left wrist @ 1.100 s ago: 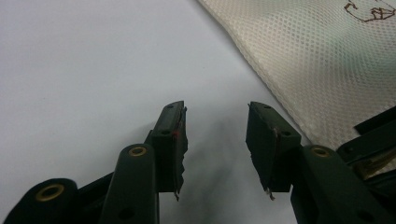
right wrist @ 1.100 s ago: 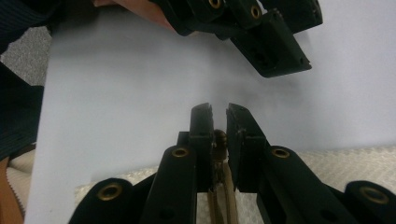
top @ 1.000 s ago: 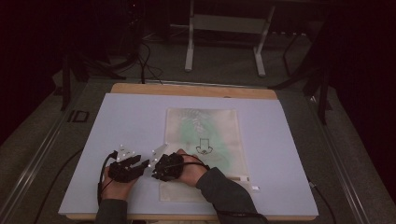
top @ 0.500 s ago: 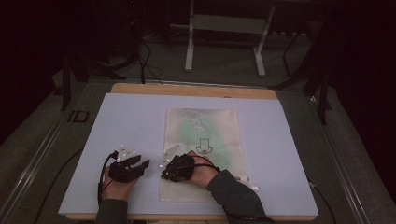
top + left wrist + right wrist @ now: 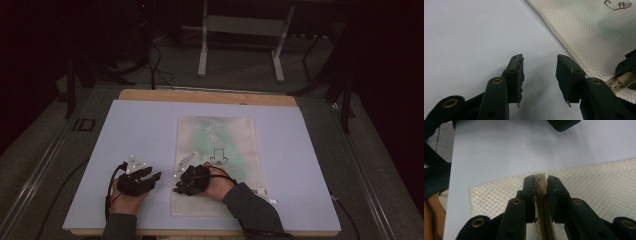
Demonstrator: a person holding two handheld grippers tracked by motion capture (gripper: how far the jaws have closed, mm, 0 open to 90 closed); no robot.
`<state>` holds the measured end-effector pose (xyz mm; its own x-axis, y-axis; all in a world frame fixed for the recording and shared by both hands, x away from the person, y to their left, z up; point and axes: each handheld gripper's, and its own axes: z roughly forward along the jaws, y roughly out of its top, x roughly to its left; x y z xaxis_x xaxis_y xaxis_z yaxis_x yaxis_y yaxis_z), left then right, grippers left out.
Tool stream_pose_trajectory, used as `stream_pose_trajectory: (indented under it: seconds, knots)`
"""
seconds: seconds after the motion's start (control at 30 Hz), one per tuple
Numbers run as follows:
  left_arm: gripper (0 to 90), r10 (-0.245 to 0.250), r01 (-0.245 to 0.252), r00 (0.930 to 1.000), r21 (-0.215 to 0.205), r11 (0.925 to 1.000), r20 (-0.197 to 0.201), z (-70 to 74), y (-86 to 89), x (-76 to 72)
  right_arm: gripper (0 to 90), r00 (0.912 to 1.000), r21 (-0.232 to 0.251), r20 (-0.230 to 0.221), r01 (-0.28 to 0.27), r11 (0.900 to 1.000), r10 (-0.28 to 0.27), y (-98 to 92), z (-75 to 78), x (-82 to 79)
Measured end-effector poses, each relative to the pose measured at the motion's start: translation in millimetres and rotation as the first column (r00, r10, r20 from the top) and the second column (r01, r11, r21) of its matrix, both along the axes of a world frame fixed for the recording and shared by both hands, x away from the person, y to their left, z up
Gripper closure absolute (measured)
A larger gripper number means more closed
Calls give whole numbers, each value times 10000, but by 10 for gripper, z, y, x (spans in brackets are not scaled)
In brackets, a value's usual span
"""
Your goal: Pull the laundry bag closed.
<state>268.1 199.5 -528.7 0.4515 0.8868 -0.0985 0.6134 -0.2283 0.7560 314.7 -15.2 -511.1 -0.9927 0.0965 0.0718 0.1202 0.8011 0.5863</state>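
Note:
A cream mesh bag [image 5: 220, 135] with a green tint and a small dark print lies flat on the pale blue table mat [image 5: 140, 125]. My right gripper [image 5: 179, 188] rests on the bag's near left part. In the right gripper view, the bag's tan zipper pull [image 5: 541, 188] stands between the jaws of the right gripper [image 5: 540, 180]. Those jaws have just been opening, with only thin gaps beside the pull. My left gripper [image 5: 156, 176] lies on the mat just left of the bag. It [image 5: 539, 67] is open, with bare mat between its fingers.
A wooden table edge [image 5: 210, 96] runs along the back. Behind it stand a metal frame's legs [image 5: 202, 55] and cables on the dark floor. Small white tags [image 5: 260, 191] lie right of the bag's near corner. Bare mat spreads to the left and right.
My right gripper has slid a little to the right along the bag's near edge, away from the left gripper. The left gripper has stayed where it was.

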Motion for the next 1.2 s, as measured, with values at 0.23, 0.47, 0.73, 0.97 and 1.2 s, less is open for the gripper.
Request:
stream_pose_trajectory:
  seconds: [0.23,0.47,0.73,0.97,1.2]
  knots:
    - [569,-61,61,10000,-41,10000,24,4,-8,-9,779,10000,-101,36,-20,9999,20,46,29,1]
    - [587,-251,251,9997,-147,9996,6,10,-26,-19,814,10000,-260,56,8,9997,-6,12,-25,-8]
    - [698,-897,895,9959,-184,9958,-101,13,-124,-42,817,9999,-307,135,31,9995,-27,1,-64,-28]
    - [887,-1430,1425,9894,-197,9896,-240,29,-207,-51,818,9996,-326,285,-1,9995,10,5,-68,-45]
    - [888,-2040,2036,9785,-170,9789,-308,30,-339,-58,818,9997,-296,256,37,9996,-29,-3,-72,-48]
